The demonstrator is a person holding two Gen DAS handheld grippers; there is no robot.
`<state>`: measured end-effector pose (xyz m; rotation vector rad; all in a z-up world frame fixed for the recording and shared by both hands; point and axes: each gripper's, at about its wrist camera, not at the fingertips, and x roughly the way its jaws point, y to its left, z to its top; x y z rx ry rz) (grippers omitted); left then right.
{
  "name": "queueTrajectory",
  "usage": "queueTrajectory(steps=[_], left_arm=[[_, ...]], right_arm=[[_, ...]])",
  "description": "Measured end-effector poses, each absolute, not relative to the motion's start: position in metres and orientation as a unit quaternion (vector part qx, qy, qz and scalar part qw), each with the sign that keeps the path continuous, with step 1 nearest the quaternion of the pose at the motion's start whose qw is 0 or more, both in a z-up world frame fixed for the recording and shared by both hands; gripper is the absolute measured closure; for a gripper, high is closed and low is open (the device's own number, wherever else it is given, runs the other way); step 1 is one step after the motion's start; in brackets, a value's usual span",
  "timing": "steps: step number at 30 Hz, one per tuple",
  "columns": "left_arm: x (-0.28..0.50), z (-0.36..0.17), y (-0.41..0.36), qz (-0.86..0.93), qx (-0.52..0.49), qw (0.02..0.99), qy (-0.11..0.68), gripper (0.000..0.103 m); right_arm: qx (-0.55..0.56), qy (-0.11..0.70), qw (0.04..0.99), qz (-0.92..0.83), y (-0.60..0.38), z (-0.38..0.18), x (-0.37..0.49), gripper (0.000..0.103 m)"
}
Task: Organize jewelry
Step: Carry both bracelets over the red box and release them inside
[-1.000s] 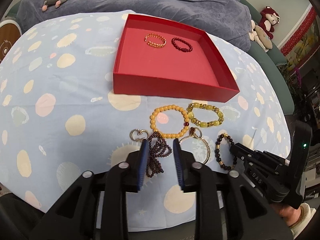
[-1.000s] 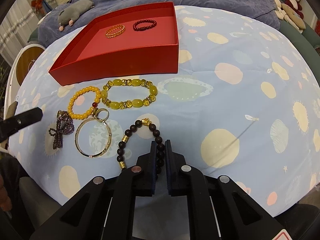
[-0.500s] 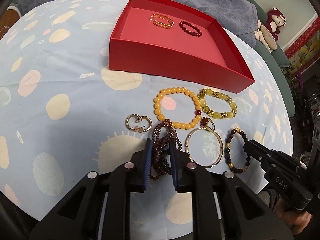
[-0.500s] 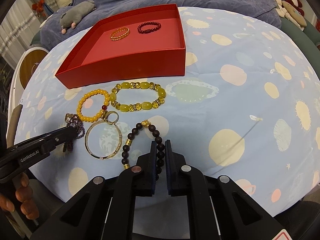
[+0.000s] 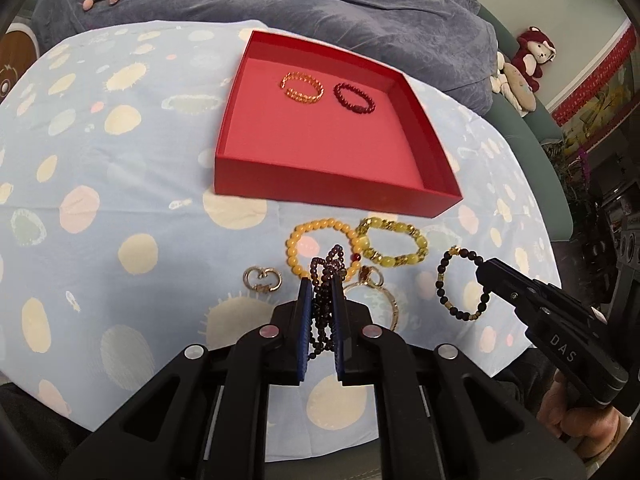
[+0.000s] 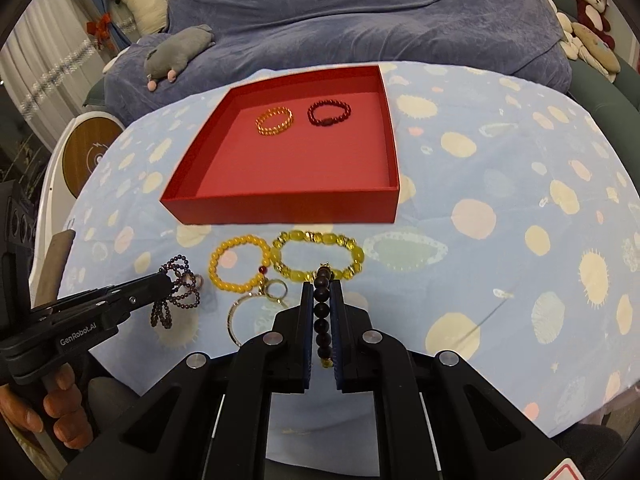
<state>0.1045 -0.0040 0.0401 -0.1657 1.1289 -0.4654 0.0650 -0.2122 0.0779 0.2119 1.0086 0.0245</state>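
A red tray [image 5: 332, 194] [image 6: 280, 210] on the spotted cloth holds a gold chain bracelet [image 5: 302, 87] [image 6: 275, 121] and a dark red bead bracelet [image 5: 355, 98] [image 6: 329, 114]. My left gripper [image 5: 322, 285] is shut on a dark garnet bead strand [image 5: 326, 276] [image 6: 174, 294], lifted off the cloth. My right gripper [image 6: 322, 288] is shut on a dark wooden bead bracelet [image 6: 322, 312] [image 5: 460, 284], also lifted. On the cloth in front of the tray lie an orange bead bracelet [image 5: 310, 240] [image 6: 238, 264], a yellow-green bead bracelet [image 5: 394, 242] [image 6: 318, 256], a gold bangle [image 6: 256, 308] and a small clasp ring [image 5: 263, 279].
The table's cloth [image 5: 100, 200] ends close below both grippers. A blue-covered sofa [image 6: 360, 12] with a grey plush toy [image 6: 176, 54] lies behind the table. Stuffed toys [image 5: 524, 68] sit at the right.
My left gripper closed on the garnet strand and raised it off the cloth. My right gripper lifted the dark bead bracelet. Both views pulled back from the table.
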Motion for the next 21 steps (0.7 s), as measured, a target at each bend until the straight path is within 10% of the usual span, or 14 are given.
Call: queueTrajectory(steps=[10, 21], left_arm=[[0.184, 0.099, -0.03, -0.252, -0.07, 0.837, 0.481, 0.094], [0.29, 0.034, -0.061, -0.233, -0.067, 0.812, 0.531, 0.094]], right_arm=[[0.087, 0.432, 0.897, 0.044, -0.21, 0.13, 0.154, 0.095], [0.121, 0.48, 0.867, 0.049, -0.214, 0.06, 0.259, 0.095]])
